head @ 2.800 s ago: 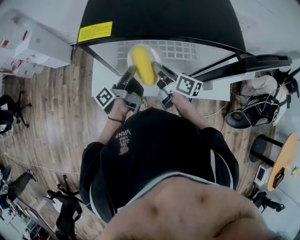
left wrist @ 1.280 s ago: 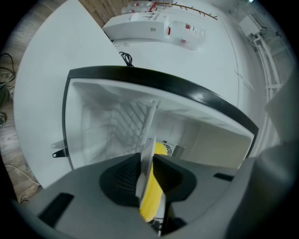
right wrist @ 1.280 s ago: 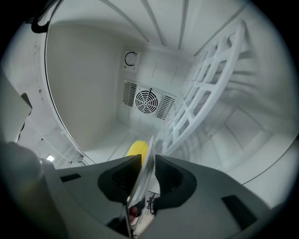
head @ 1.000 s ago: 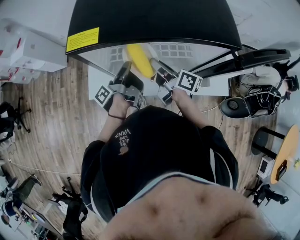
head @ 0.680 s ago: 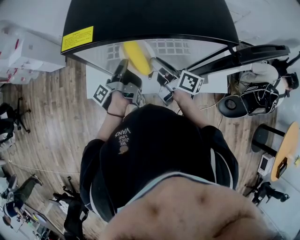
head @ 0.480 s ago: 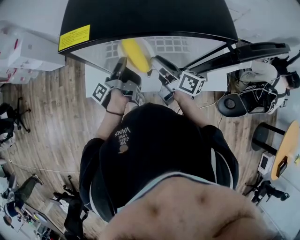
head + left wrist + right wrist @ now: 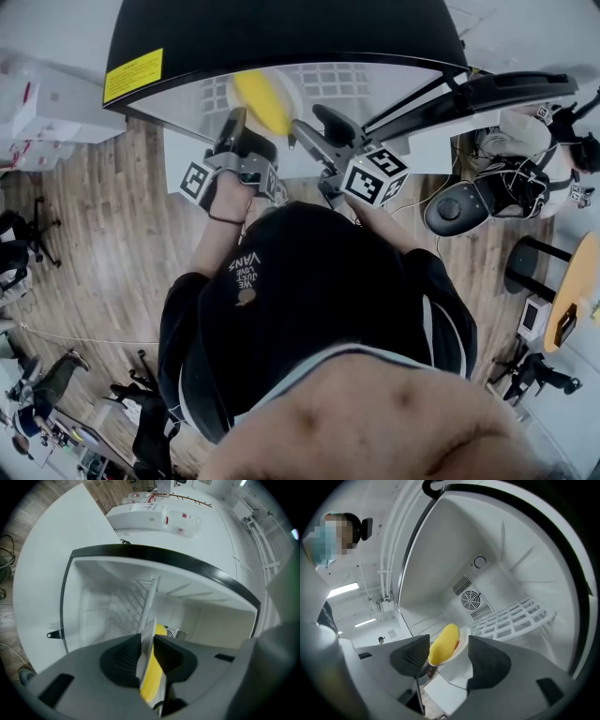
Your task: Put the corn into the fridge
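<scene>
Placing step: the corn (image 7: 443, 644) rides on a white plate (image 7: 461, 663) inside the open fridge (image 7: 454, 550). The left gripper (image 7: 147, 651) is clenched on the plate's rim, with the corn just beside its jaws. The right gripper (image 7: 449, 657) has just been opening and now gapes wide, plate and corn between its jaws, seemingly untouched. Next the plate probably has to go down level on the wire shelf (image 7: 511, 616) ahead

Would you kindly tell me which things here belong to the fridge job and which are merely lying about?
In the job: corn, the plate under it, the open fridge, left gripper clamping the plate's rim.
Lying about: white boxes, round wooden table.
</scene>
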`<state>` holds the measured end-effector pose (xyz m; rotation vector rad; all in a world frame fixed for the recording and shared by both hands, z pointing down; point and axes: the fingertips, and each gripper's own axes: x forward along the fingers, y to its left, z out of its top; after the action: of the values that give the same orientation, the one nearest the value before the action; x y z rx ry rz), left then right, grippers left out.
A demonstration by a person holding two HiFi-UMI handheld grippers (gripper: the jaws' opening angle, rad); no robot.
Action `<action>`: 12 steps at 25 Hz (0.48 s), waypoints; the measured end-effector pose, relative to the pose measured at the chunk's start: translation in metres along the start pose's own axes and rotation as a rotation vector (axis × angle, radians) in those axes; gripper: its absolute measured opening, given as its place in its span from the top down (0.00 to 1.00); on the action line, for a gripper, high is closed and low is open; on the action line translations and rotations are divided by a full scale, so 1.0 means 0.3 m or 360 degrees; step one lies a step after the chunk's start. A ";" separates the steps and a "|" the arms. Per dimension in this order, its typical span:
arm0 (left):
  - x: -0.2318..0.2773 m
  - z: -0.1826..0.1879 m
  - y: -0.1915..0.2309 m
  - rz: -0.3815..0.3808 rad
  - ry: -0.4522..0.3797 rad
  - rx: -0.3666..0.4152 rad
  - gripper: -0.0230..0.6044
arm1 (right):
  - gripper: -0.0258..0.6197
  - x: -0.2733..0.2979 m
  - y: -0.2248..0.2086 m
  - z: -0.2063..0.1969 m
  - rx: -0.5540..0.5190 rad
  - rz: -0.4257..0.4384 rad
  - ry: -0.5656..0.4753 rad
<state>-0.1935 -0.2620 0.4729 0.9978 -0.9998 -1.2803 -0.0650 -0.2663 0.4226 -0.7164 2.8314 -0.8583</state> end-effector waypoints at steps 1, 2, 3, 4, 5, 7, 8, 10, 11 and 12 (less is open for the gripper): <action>0.000 0.000 0.000 -0.0001 -0.0003 -0.0001 0.87 | 0.57 -0.002 0.006 -0.005 -0.0039 -0.0002 0.0013; 0.001 0.000 0.000 -0.0002 -0.0007 -0.0002 0.87 | 0.57 -0.004 0.013 -0.012 -0.0086 -0.0003 0.0029; 0.002 -0.001 0.000 -0.0005 -0.0009 -0.0002 0.87 | 0.56 -0.004 0.022 -0.020 -0.0144 -0.0003 0.0049; 0.003 -0.001 0.000 -0.0007 -0.0012 -0.0001 0.87 | 0.55 -0.004 0.032 -0.029 -0.0209 -0.0003 0.0071; 0.004 -0.002 0.000 -0.0009 -0.0015 0.0001 0.87 | 0.54 -0.002 0.042 -0.039 -0.0276 -0.0004 0.0092; 0.003 -0.002 -0.001 -0.0011 -0.0019 0.0003 0.87 | 0.53 0.001 0.060 -0.057 -0.0408 -0.0020 0.0128; 0.002 -0.003 -0.001 -0.0012 -0.0019 0.0003 0.87 | 0.53 0.002 0.065 -0.062 -0.0476 -0.0037 0.0136; 0.003 -0.004 -0.002 -0.0015 -0.0021 0.0000 0.87 | 0.53 0.003 0.071 -0.067 -0.0603 -0.0081 0.0139; 0.003 -0.004 -0.003 -0.0017 -0.0022 -0.0002 0.87 | 0.53 0.004 0.072 -0.071 -0.0651 -0.0098 0.0140; 0.002 -0.003 -0.003 -0.0019 -0.0024 -0.0005 0.87 | 0.53 0.005 0.074 -0.075 -0.0686 -0.0109 0.0145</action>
<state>-0.1928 -0.2627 0.4717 0.9946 -1.0045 -1.3002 -0.0805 -0.2396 0.4295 -0.8417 3.1262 -0.2871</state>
